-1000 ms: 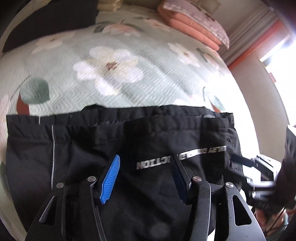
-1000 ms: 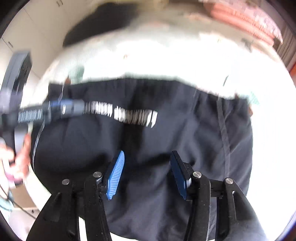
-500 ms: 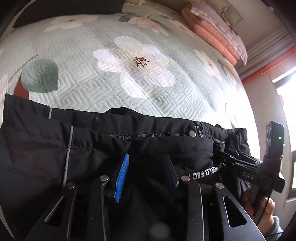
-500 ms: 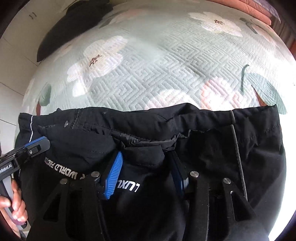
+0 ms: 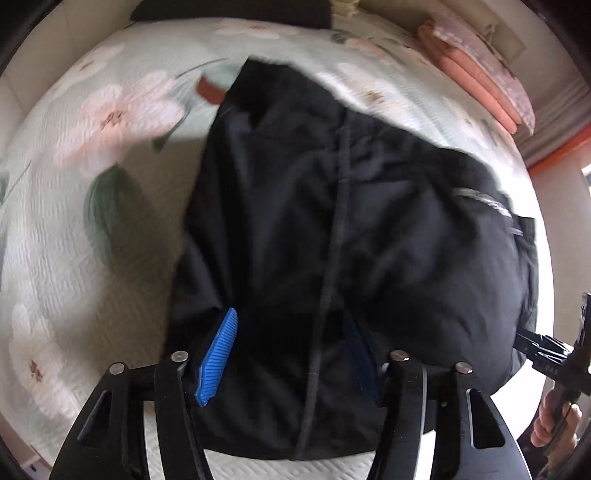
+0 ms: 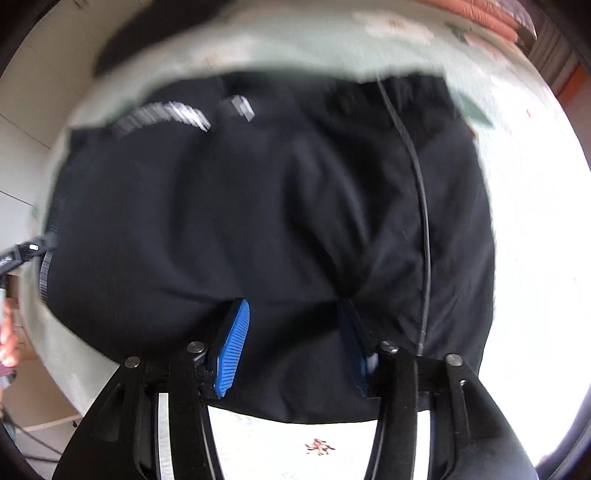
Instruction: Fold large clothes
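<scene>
Around us we see the floral bed, a stack of pink bedding at its far right corner and a dark cloth along its far edge. The black garment lies bunched on the bed. Our left tongs have just been widening, fabric loose between them; our right tongs, narrowing, pinch a fold of garment. Bare bed stays free left of the garment.
</scene>
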Available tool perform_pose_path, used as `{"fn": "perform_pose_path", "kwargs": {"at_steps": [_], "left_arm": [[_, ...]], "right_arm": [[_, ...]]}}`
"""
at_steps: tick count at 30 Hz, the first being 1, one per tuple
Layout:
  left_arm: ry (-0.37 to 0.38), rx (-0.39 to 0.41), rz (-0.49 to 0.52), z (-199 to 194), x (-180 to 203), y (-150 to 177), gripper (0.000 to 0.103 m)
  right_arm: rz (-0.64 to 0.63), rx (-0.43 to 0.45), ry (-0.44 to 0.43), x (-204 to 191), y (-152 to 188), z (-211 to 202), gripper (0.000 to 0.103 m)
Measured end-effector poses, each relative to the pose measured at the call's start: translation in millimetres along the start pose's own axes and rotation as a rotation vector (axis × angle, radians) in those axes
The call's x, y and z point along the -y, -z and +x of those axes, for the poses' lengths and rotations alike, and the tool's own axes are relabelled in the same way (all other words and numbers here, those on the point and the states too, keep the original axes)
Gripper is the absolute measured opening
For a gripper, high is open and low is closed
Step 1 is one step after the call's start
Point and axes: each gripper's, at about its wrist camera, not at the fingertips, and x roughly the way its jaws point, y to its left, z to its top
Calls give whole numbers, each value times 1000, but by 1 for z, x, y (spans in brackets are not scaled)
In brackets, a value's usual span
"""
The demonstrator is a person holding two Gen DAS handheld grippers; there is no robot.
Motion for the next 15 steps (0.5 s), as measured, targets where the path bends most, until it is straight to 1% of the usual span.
{"fn": "perform_pose_path", "kwargs": {"at_steps": [1,2,5,6,8,9,10,12,14,15], "left_arm": [[3,12,-17,7,-9,0,86],[-13,12,-35,12,-15,-2,103],[73,-26,-115,20,-35,-8,103],[70,-18,-100,15,-33,-8,103],[35,-1,-51,3,-27,-7,99],[25,9,-33,-6,-25,-8,97],[33,16,-30,-12,-24,-9,97],[62,44,-32,-30,-26,-15,97],[89,71,-38,-45,-32,-25,97],[104,81,-39,-51,-36,-30,97]], "right_arm": [[14,2,-10,2,-3,6,48],[26,4,-15,3,-6,8,48],[34,-11,-19,4,-9,5,48],[25,-15,-18,4,-9,3,48],[-9,-16,-11,0,-11,-7,48],[-24,-11,-3,-1,-11,-14,51],[-36,-5,3,-2,-11,-21,52],[-60,34,8,-2,-11,-41,54],[-71,90,24,7,-9,-67,62],[-73,117,31,13,-12,-79,69]]}}
